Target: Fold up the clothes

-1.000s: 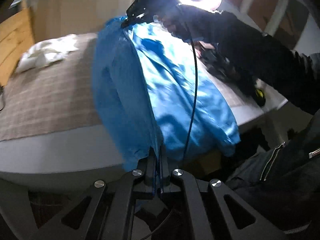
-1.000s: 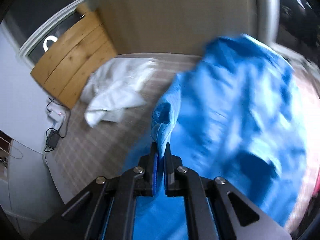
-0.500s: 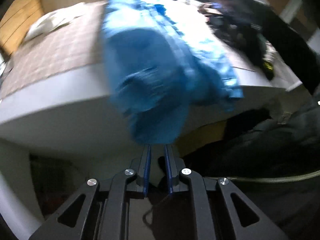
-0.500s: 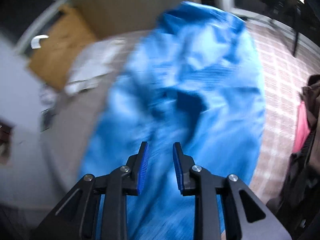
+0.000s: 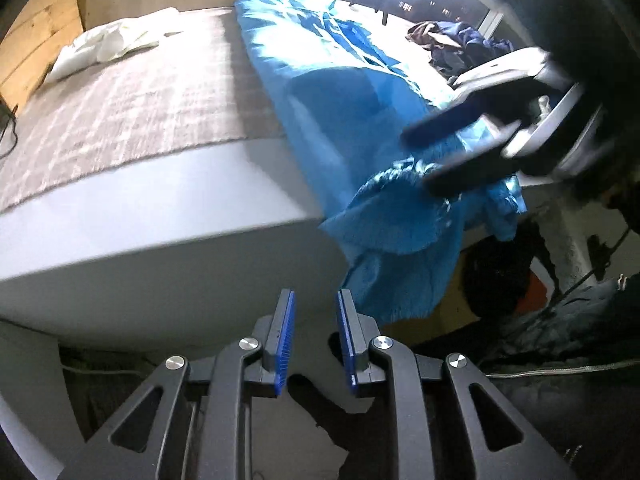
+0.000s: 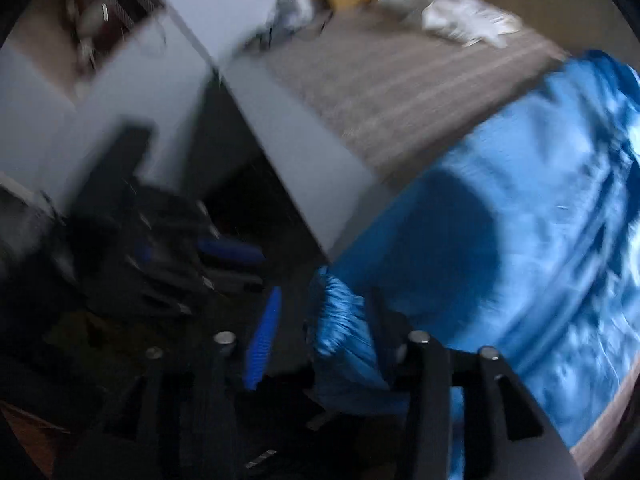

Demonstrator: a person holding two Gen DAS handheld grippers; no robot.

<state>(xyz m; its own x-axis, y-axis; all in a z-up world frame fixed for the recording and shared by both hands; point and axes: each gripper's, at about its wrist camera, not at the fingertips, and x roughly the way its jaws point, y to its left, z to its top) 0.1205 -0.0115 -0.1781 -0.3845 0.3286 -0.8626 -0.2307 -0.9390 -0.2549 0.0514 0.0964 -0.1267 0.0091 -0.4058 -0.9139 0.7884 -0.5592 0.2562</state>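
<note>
Left wrist view, garment: blue garment [image 5: 340,92] spread lengthwise along the bed [image 5: 132,184], near end spilling over the bed's edge and hanging in loose bunched folds.
Left wrist view, left gripper [image 5: 314,316]: jaws parted, blue pads bare, nothing between them, hovering just below the hanging hem.
Left wrist view, right gripper [image 5: 444,160]: blurred, reaching in from the right over the drooping end; fingers apart there.
Left wrist view, background: white cloth [image 5: 108,44] near the headboard, dark clothes pile [image 5: 460,44] far right, both clear of the blue piece.
Right wrist view, right gripper [image 6: 316,328]: heavy blur; fingers spread, a puckered blue fold lying between them, not yet clamped as far as can be told.
Right wrist view, garment: rest lying broad across the bed corner.
Judged step: getting hold of the overhanging end.
Doing it well: take a single layer at a corner, not a bunch; match with the left on the opposite corner; lift evenly so cloth on the bed stays flat.
</note>
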